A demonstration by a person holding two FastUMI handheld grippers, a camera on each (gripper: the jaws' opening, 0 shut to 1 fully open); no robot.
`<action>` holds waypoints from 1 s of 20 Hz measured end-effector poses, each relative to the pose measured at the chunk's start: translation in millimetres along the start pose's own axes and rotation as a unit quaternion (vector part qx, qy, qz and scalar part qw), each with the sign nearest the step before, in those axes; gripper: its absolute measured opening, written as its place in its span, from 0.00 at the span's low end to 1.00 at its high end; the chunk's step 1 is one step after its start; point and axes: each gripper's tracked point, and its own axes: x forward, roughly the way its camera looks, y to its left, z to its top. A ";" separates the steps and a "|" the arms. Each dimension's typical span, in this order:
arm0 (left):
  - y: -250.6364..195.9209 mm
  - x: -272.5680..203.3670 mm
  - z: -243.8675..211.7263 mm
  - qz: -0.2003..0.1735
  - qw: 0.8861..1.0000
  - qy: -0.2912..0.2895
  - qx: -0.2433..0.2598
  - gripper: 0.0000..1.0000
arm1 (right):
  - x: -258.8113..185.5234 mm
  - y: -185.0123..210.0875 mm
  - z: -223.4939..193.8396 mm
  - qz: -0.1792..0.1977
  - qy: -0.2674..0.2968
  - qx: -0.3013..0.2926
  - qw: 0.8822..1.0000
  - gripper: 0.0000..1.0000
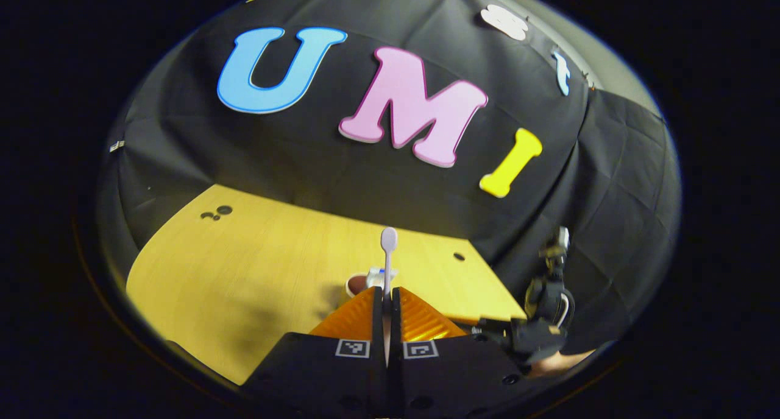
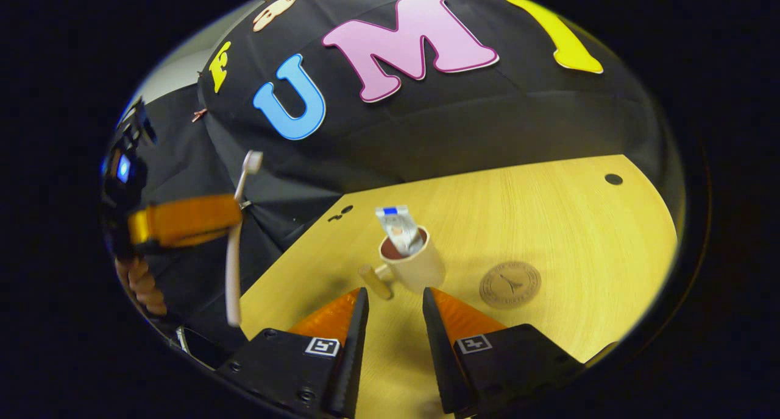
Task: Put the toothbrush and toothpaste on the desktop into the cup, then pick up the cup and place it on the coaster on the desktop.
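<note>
Spanning both views, a pale wooden worktop [image 2: 518,224] carries a cream cup [image 2: 417,264] with the toothpaste [image 2: 399,227] standing inside, and a round coaster [image 2: 510,284] just beside it. The left gripper [image 1: 386,306] is clamped on the white toothbrush [image 1: 388,254], held upright above the worktop, off to the cup's side. The right gripper [image 2: 393,315] hovers near the cup, jaws moderately apart, holding nothing. Risk: the toothbrush could strike the toothpaste or rim and tip the cup.

Light wooden desktop [image 2: 548,224] with small dark round holes [image 2: 613,179], black cloth booth wall [image 1: 317,157] behind it
</note>
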 end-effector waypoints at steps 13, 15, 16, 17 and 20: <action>52.4 159.4 17.0 0.003 0.994 -0.111 -0.010 0.06 | -140.2 -55.0 -55.5 -0.113 0.005 0.094 0.989 0.54; 58.0 177.9 2.1 0.015 0.994 -0.104 0.012 0.06 | -151.5 -62.4 -56.6 -0.127 0.002 0.096 0.987 0.54; 60.3 182.7 -4.8 0.022 0.994 -0.102 0.023 0.06 | -155.3 -66.9 -57.9 -0.133 0.004 0.094 0.987 0.54; 62.7 187.5 -13.0 0.029 0.994 -0.098 0.034 0.06 | -158.2 -69.4 -58.7 -0.136 0.005 0.095 0.986 0.54; 62.2 192.2 -35.8 0.031 0.994 -0.088 0.061 0.06 | -163.6 -75.7 -57.5 -0.139 0.007 0.102 0.985 0.54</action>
